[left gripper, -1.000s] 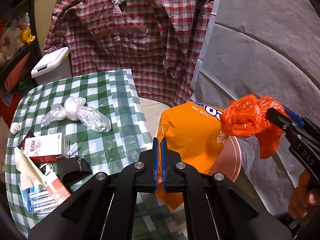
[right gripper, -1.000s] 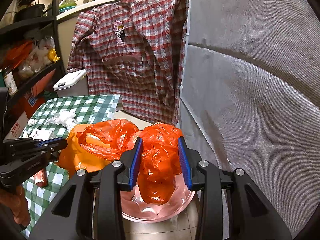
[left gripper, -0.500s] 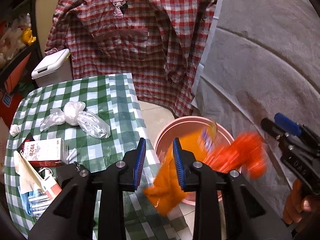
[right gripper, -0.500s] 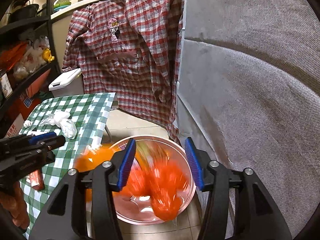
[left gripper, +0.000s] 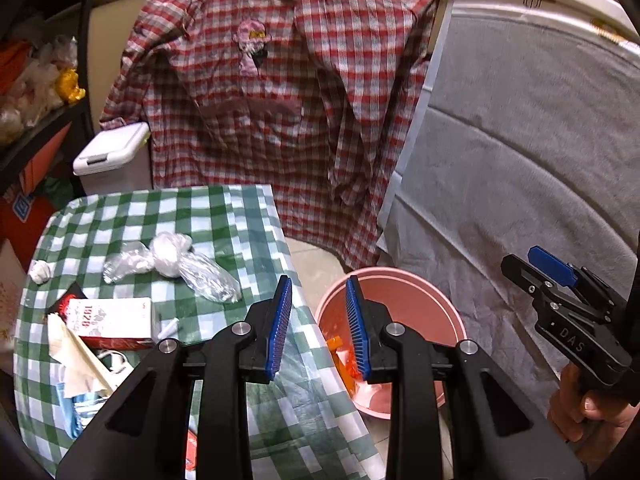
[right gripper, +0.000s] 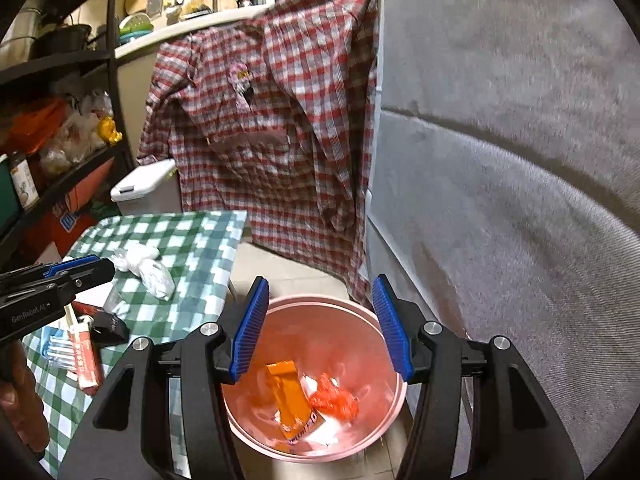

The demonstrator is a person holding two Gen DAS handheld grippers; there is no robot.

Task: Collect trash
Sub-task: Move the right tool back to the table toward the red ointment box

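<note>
Trash [right gripper: 334,398] half-hidden behind bucket [left gripper: 448,312] rim

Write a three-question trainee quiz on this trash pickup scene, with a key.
1. True or false: the left gripper holds the orange wrapper.
2. Where does the crumpled orange plastic bag lie? A) on the table B) in the pink bucket C) between the right gripper's jaws
3. Fill in: the clear plastic bags lie on the ____ checked tablecloth.

Key:
1. False; both grippers have just been opening and nothing is between their jaws.
2. B
3. green
</note>
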